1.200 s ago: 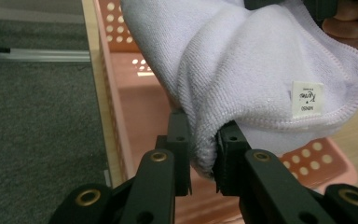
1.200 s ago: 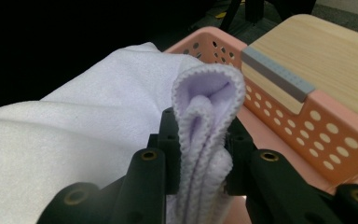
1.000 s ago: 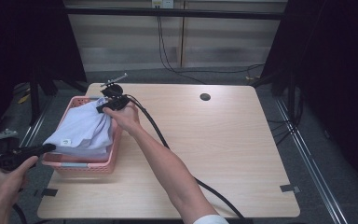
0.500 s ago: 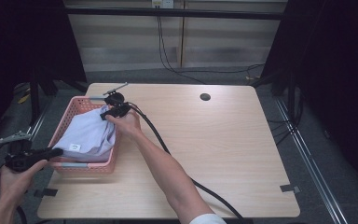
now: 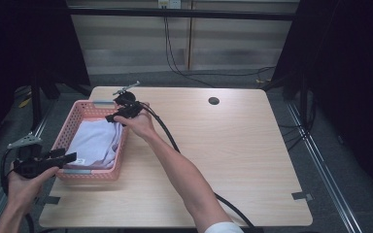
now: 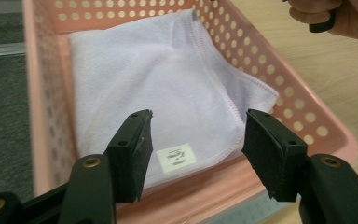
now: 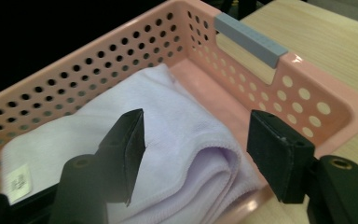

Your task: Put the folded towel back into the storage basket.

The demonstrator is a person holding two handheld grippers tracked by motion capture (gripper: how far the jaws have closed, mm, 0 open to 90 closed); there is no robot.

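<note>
In the pink basket [image 5: 70, 127] the folded towel [image 5: 96, 143] lies released; both grippers [image 6: 196, 140] [image 7: 196, 140], jaws just opened and empty, should withdraw straight without snagging cloth.

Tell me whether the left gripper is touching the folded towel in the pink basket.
Apart. In the left gripper view the left gripper stands open, just opened, its pads clear of the lavender towel lying flat in the pink basket.
</note>
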